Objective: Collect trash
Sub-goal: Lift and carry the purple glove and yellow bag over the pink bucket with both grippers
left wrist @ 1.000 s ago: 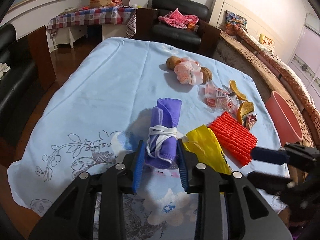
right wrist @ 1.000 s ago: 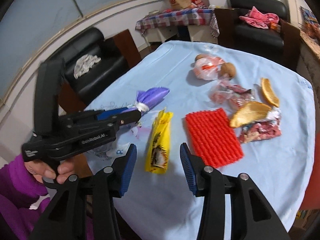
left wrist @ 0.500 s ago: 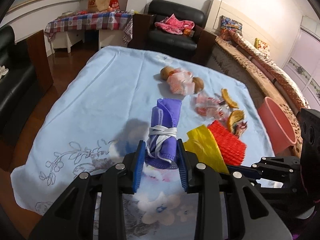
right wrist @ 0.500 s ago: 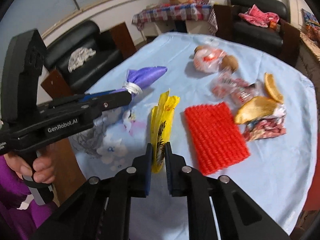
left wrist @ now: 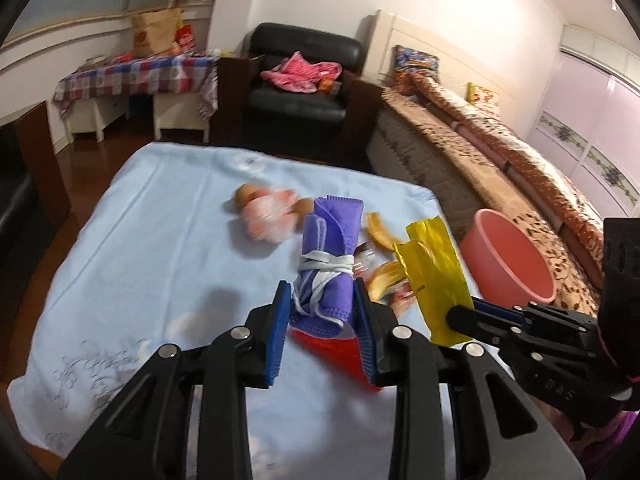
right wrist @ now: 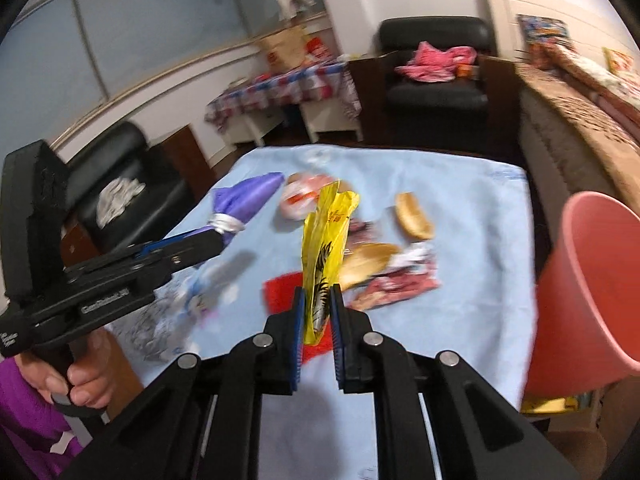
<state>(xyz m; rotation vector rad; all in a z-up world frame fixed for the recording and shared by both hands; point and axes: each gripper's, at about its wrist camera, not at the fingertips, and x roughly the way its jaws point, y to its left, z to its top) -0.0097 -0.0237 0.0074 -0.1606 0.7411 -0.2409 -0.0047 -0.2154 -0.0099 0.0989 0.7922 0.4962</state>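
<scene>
The right gripper (right wrist: 317, 312) has just been closed on the yellow wrapper (right wrist: 324, 256), now lifted off the surface (right wrist: 480, 264); the purple roll (left wrist: 330, 268) is held in the left gripper (left wrist: 322, 312), and the bin (right wrist: 592, 280) is likely next.

You have one purple cloth roll (left wrist: 330, 256), one yellow wrapper (right wrist: 325, 240) and one red mesh pad (left wrist: 338, 350). You have two orange peels (right wrist: 414, 216), one pink bucket (left wrist: 510, 256) and two black armchairs (right wrist: 436, 64).

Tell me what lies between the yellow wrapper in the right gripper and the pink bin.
In the right wrist view, between the yellow wrapper and the pink bin lie peel pieces and crumpled red wrappers on the tablecloth.
</scene>
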